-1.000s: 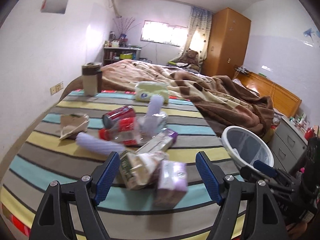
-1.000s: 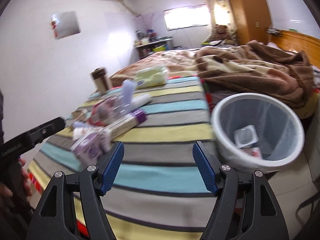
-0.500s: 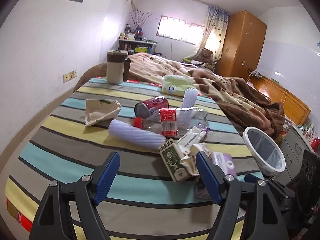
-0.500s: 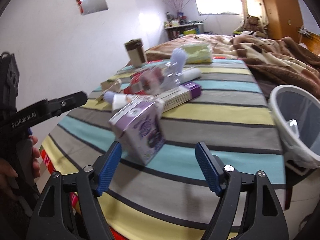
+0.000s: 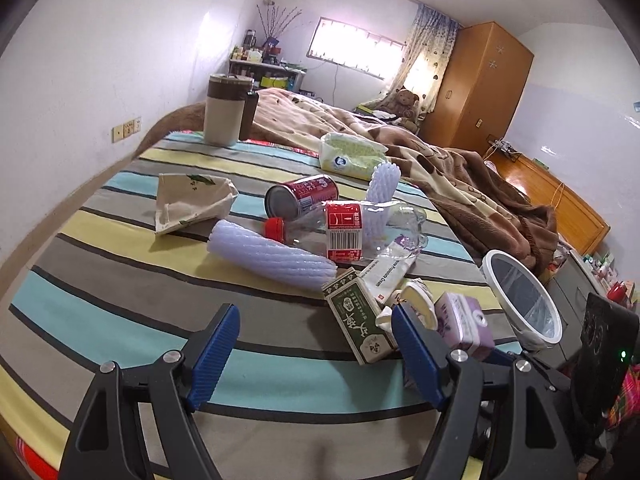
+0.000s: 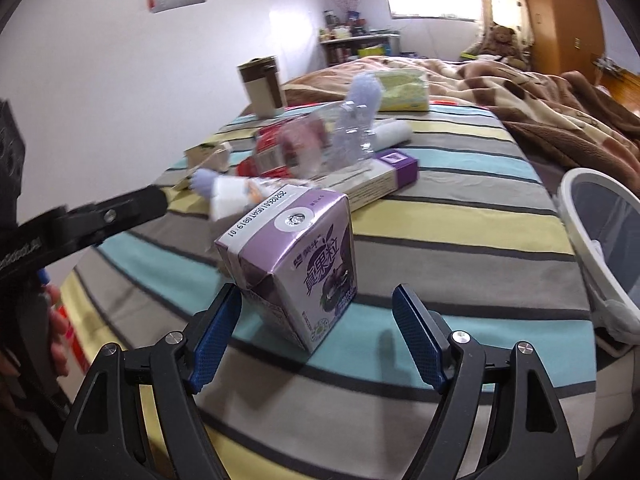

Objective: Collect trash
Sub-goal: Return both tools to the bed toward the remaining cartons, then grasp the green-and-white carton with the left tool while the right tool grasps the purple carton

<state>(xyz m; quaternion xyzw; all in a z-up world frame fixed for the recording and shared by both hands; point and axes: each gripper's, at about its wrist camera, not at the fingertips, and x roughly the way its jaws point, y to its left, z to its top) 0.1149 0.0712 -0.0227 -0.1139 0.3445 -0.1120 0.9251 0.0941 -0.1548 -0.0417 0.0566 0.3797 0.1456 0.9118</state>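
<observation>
Trash lies on a striped bedsheet [image 5: 120, 320]. A purple milk carton [image 6: 296, 256] stands just in front of my right gripper [image 6: 316, 332], which is open with the carton partly between its jaws. In the left wrist view the carton [image 5: 464, 324] sits near a green box [image 5: 356, 316]. My left gripper [image 5: 316, 356] is open and empty, low over the sheet before the pile. The pile holds a red can [image 5: 302, 200], a clear bottle [image 5: 344, 232], a white foam sleeve [image 5: 272, 254] and a torn paper box [image 5: 192, 204]. A white bin [image 5: 520, 300] stands at the bed's right edge.
A brown-lidded cup [image 5: 226, 110] and a tissue pack [image 5: 352, 154] sit farther back. A brown blanket [image 5: 460, 192] covers the far bed. A long purple-ended box [image 6: 372, 180] lies behind the carton. The bin [image 6: 600, 220] holds a liner and some scraps.
My right gripper has closed in on the purple carton, which now sits at its jaws. My left gripper has pulled back and left, away from the pile.
</observation>
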